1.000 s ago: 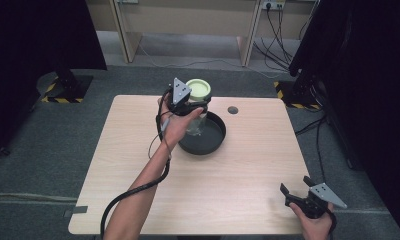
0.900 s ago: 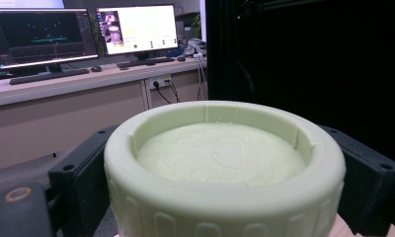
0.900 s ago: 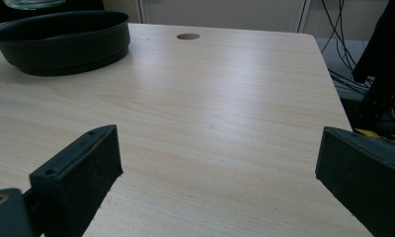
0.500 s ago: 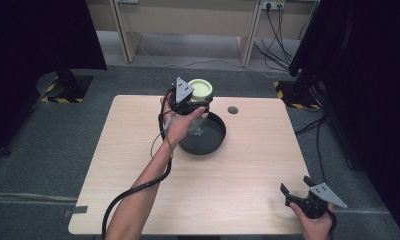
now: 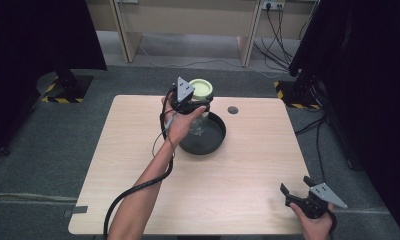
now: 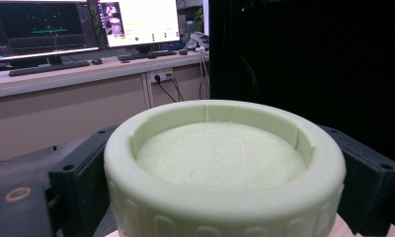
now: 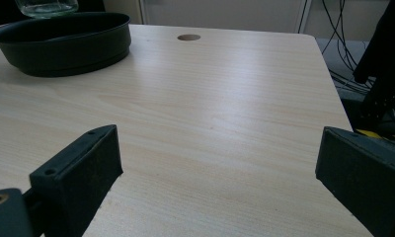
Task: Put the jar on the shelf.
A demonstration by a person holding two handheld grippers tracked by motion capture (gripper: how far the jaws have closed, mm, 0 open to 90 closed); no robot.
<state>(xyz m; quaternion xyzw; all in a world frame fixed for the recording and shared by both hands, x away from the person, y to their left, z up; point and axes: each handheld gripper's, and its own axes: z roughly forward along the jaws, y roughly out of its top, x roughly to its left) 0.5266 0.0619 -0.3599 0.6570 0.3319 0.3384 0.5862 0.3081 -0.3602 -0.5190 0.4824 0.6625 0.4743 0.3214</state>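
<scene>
A clear glass jar (image 5: 198, 124) with a pale green lid (image 5: 202, 89) stands upright in a black round pan (image 5: 208, 142) at the back middle of the table. My left gripper (image 5: 197, 100) is shut on the lid, with a black jaw on each side of it. Up close, the green lid (image 6: 225, 163) sits between the left gripper's (image 6: 225, 207) jaws. My right gripper (image 5: 295, 184) is open and holds nothing, low over the table's front right corner. The right gripper (image 7: 220, 173) faces bare wood, with the pan (image 7: 67, 42) and the jar's base (image 7: 47, 7) far off.
A wooden table (image 5: 248, 170) has a small round hole (image 5: 232, 109) behind the pan, also seen as a hole (image 7: 189, 37) near the far edge. Cables and desk legs lie on the floor beyond. Monitors (image 6: 47, 27) stand on a desk behind.
</scene>
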